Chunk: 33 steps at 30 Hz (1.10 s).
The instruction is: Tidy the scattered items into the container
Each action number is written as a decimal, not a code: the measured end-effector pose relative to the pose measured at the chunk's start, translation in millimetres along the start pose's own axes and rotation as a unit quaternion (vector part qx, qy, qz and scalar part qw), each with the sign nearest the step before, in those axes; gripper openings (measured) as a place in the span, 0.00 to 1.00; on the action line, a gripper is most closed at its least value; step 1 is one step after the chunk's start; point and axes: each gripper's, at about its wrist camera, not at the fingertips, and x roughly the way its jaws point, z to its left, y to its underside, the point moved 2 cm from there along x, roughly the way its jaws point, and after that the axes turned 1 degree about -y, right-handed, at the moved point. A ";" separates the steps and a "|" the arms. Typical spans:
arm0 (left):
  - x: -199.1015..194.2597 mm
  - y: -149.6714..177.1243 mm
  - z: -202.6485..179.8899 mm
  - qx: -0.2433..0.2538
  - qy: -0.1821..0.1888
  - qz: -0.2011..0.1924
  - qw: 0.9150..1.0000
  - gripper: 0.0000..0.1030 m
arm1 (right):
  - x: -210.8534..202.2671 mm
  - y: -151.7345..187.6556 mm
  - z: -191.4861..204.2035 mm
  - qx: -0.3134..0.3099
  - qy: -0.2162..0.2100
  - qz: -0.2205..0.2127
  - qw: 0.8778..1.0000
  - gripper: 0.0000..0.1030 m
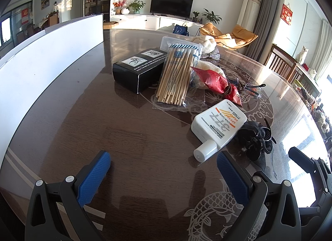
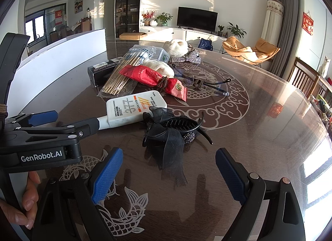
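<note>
We hold the left gripper (image 1: 164, 166) with its jaws apart over bare table (image 1: 124, 129), nothing between them. Taking the white sunscreen bottle (image 1: 220, 126) as our landmark: the black box (image 1: 134, 70) lies beyond it to the left, the bag of wooden sticks (image 1: 176, 77) just behind it, the red packet (image 2: 153, 79) behind, the black hair claw (image 2: 172, 129) touching its right side. Our right gripper (image 2: 169, 170) also stands wide, empty, just short of the claw.
</note>
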 end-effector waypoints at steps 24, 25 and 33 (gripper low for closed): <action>0.2 0.1 0.2 0.000 0.000 0.000 1.000 1.00 | -1.2 -0.7 -0.6 -0.001 -0.002 0.004 1.000 0.89; 0.3 0.1 0.3 0.000 0.000 0.000 1.000 1.00 | -0.9 -0.8 -0.5 -0.002 -0.002 0.004 1.000 0.89; 0.2 0.1 0.4 0.000 0.000 0.000 1.000 1.00 | -0.1 -0.6 -0.4 -0.002 -0.002 0.006 1.000 0.89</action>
